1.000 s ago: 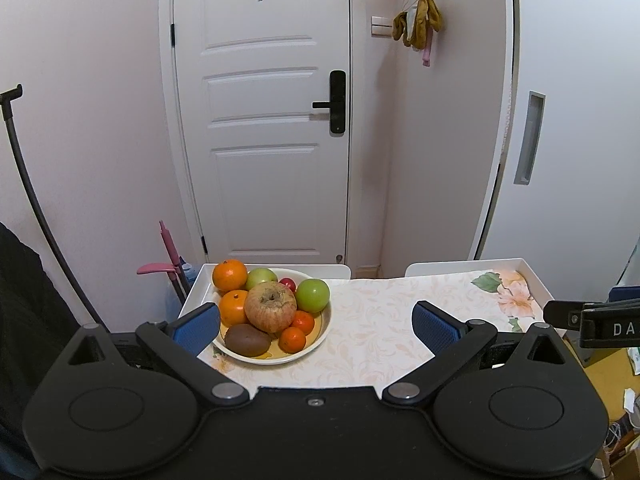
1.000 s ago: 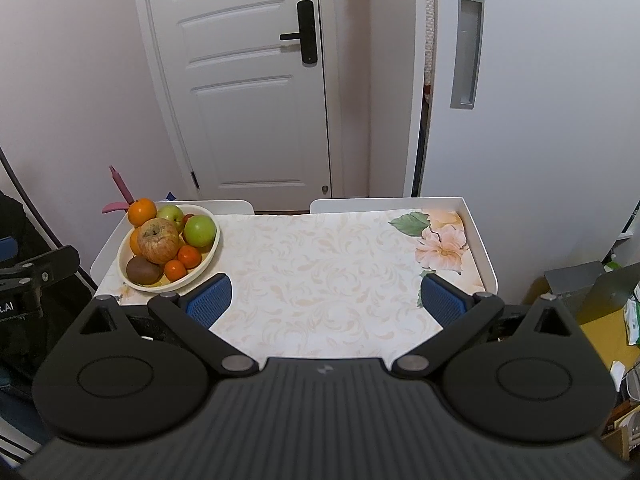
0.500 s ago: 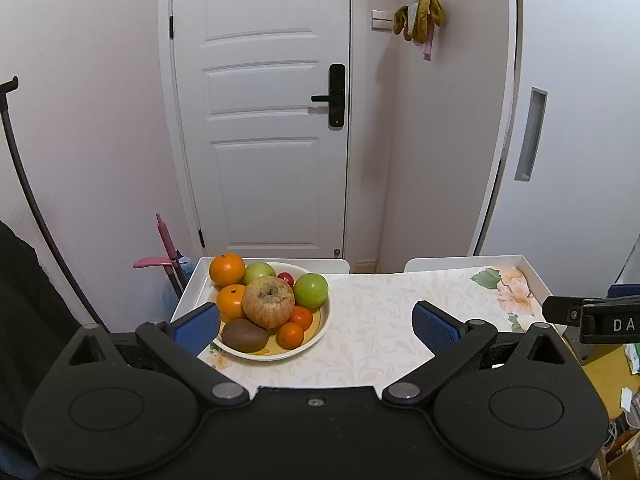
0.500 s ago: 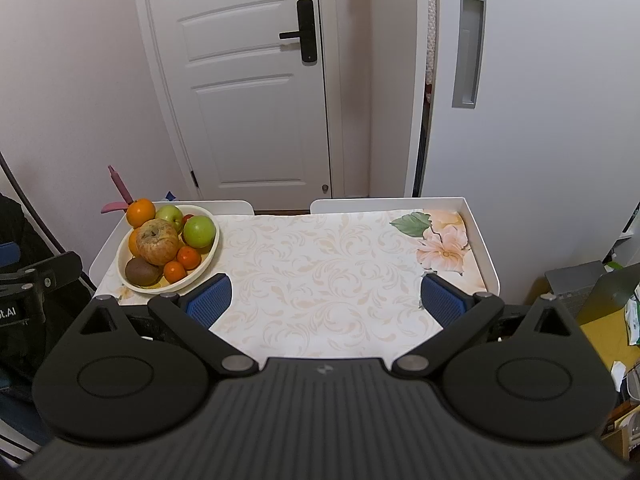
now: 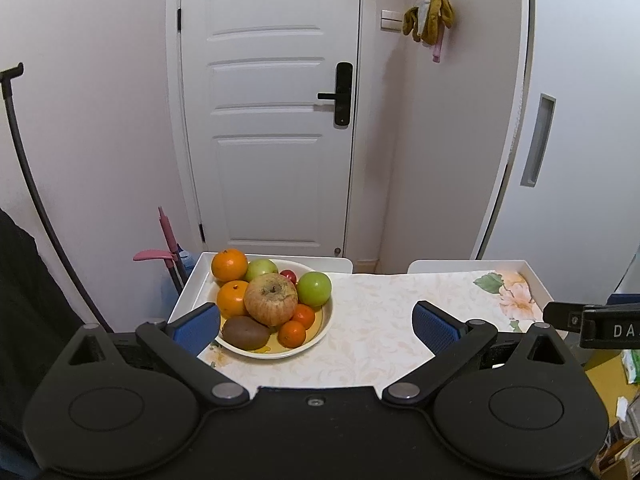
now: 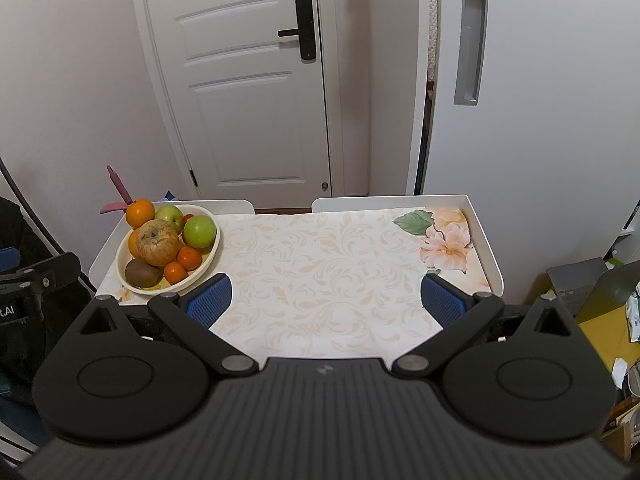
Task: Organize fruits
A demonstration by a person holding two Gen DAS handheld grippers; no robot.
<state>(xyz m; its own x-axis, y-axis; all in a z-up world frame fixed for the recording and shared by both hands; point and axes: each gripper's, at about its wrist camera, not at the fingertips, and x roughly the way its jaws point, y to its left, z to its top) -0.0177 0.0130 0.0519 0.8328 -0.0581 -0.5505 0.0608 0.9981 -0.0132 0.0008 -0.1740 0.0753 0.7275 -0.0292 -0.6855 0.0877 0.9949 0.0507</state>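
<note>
A cream bowl point(image 5: 320, 334) sits at the left end of the table, also in the right wrist view point(image 6: 208, 256). It holds a large russet apple point(image 5: 271, 298), two oranges point(image 5: 229, 265), two green apples point(image 5: 314, 288), a kiwi point(image 5: 245, 333), small tangerines point(image 5: 292, 333) and a small red fruit point(image 5: 289, 276). My left gripper point(image 5: 316, 326) is open and empty, just before the bowl. My right gripper point(image 6: 324, 300) is open and empty over the table's near edge.
The table point(image 6: 320, 264) has a floral cloth and raised white rims point(image 6: 486, 240). A white door point(image 5: 272, 120) and a wall stand behind it. A pink-handled tool point(image 5: 168, 240) leans at the back left. Clutter point(image 6: 592, 288) lies on the floor at the right.
The left wrist view has tilted up slightly, so the bowl sits a little lower and nearer in it. The right gripper has barely moved. Both stay open.
</note>
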